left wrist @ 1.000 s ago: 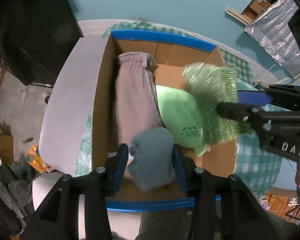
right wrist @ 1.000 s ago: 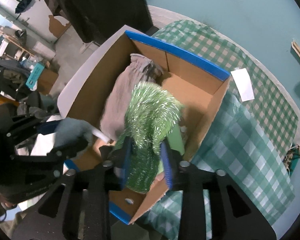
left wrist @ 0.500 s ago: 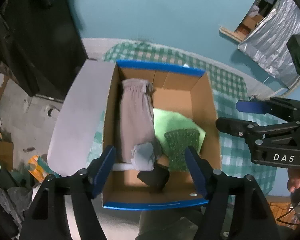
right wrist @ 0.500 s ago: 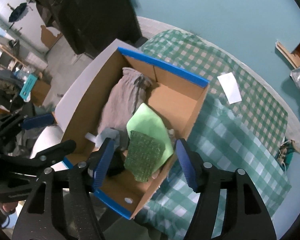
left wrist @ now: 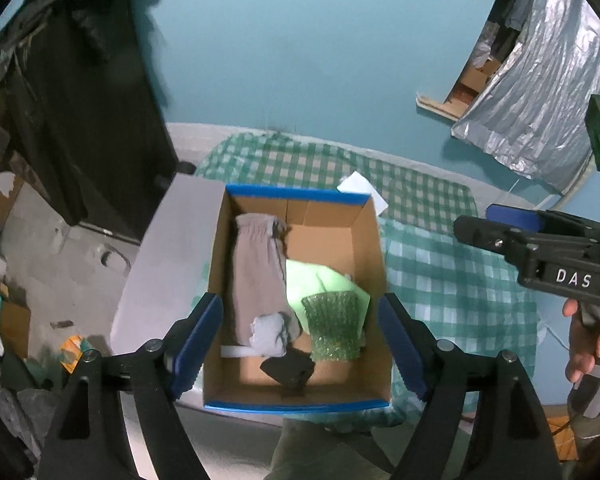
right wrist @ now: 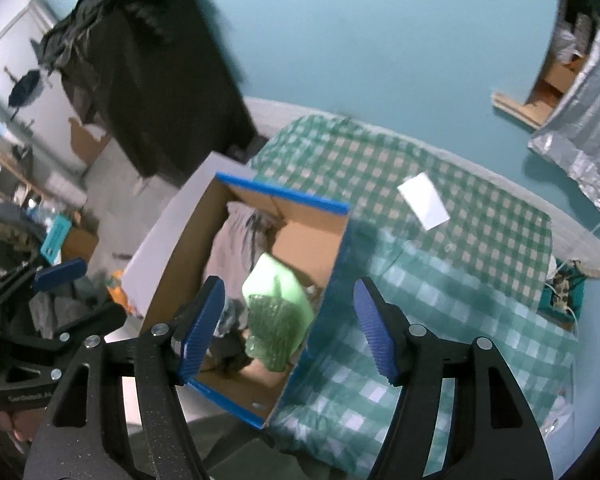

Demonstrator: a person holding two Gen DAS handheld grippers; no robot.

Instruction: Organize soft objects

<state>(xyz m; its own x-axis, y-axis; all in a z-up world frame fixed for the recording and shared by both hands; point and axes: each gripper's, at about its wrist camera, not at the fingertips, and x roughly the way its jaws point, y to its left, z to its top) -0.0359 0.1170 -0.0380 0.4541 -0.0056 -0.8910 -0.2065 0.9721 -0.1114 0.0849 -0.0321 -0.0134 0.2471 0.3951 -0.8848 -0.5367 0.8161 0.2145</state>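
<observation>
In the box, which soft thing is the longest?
The beige cloth along the box's left wall; the others are short bundles at the near end.

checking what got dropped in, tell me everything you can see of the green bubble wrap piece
The green bubble wrap is a small, crumpled, translucent sheet with a bumpy, shiny surface. It lies loose inside the cardboard box, near its right wall, resting partly on the pale green foam sheet. No gripper touches it.

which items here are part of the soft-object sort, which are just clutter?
Job:
blue-edged cardboard box
grey-brown cloth
light green foam sheet
green bubble wrap
small grey sock

Clutter:
white paper slip
silver foil sheet
</observation>
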